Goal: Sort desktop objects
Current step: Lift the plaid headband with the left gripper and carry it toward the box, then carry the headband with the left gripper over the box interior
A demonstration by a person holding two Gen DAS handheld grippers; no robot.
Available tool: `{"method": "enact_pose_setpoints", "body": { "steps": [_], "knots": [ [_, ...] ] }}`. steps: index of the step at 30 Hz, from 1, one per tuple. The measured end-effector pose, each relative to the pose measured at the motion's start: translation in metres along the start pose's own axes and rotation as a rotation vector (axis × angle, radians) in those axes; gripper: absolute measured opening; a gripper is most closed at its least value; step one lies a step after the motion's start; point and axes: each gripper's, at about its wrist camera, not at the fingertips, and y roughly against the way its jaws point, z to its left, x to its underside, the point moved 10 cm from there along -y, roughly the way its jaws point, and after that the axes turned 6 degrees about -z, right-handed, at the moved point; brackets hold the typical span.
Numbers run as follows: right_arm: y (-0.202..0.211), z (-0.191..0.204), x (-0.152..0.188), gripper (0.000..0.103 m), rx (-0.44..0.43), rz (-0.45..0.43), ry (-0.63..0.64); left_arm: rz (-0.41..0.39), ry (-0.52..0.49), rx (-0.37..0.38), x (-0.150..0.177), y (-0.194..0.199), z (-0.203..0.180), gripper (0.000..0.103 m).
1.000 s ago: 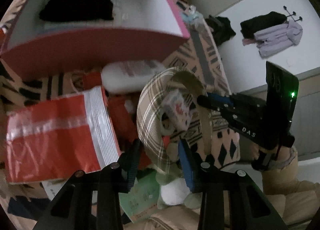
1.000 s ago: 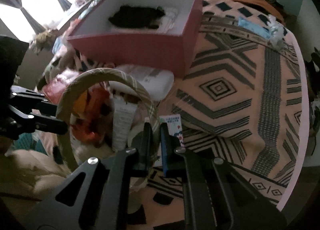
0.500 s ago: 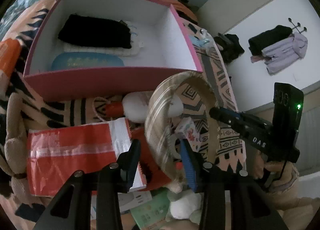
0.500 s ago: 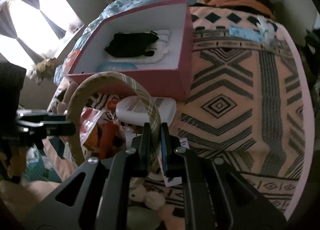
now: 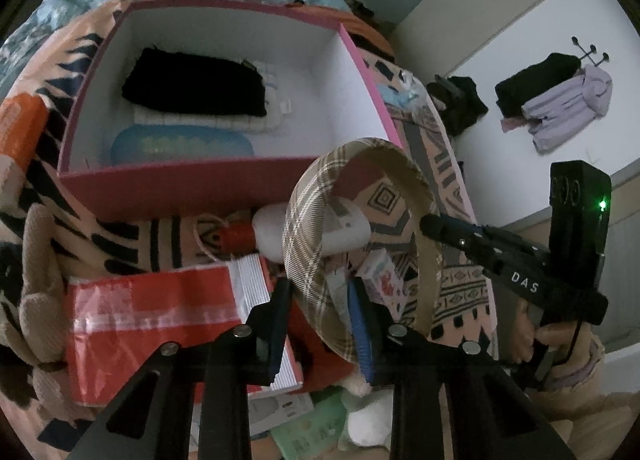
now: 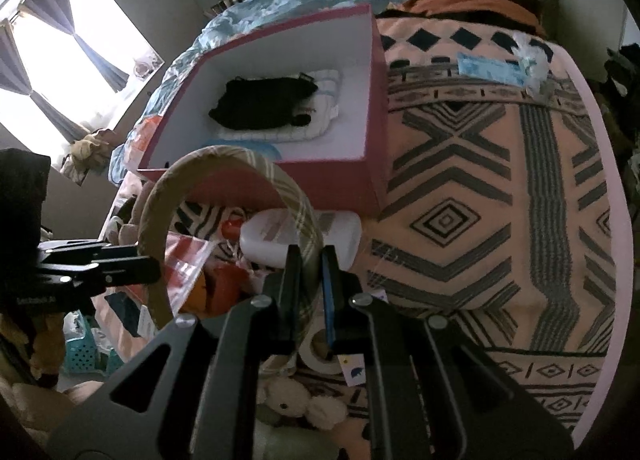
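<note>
One patterned blanket point(image 6: 500, 188) covers the surface, peach with dark geometric lines. One pink box point(image 5: 168, 192) sits on it, open top, white inside. In the box, three things: a black folded item point(image 5: 192, 86) on top of a white padded one point(image 5: 208, 122), and a blue oval piece point(image 5: 182, 146) nearest the front wall.

In front of the box, a clutter pile: one red-and-clear zip bag point(image 5: 160, 312), one white bottle point(image 5: 304, 236) with a red cap lying on its side, one small printed carton point(image 5: 380, 274), one roll of tape point(image 6: 316, 348), one plush toy point(image 6: 296, 400). The bottle and pile lie directly under the headband; the box's front wall stands between it and the box interior.

One plaid headband point(image 5: 312, 244), held in the air above the pile, just short of the box. It stands as an arch: crown up toward the box, both ends down toward the grippers, open side facing down.

Two grippers. Left gripper point(image 5: 320, 316) has just been closing; its fingers now pinch the wide plaid end of the band. Right gripper point(image 6: 310, 292) has its fingers nearly together, clamped on the other end.

One coat rack point(image 5: 556, 96) on the far wall, holding a black and a lilac garment.
</note>
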Motion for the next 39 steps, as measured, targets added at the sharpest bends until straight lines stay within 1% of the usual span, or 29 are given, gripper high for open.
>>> {"method": "enact_pose_setpoints", "body": {
  "steps": [12,26,39],
  "knots": [
    [0.005,0.015,-0.034,0.013,-0.007,-0.056,0.059,-0.072,-0.027,-0.016,-0.038,0.016,0.003,0.028],
    [0.0,0.018,-0.075,0.013,0.01,-0.101,0.111,-0.109,-0.033,-0.021,-0.072,0.015,0.008,0.028],
    [-0.009,0.014,-0.101,0.013,0.02,-0.122,0.12,-0.122,-0.039,-0.03,-0.096,0.009,0.014,0.028]
  ]
}}
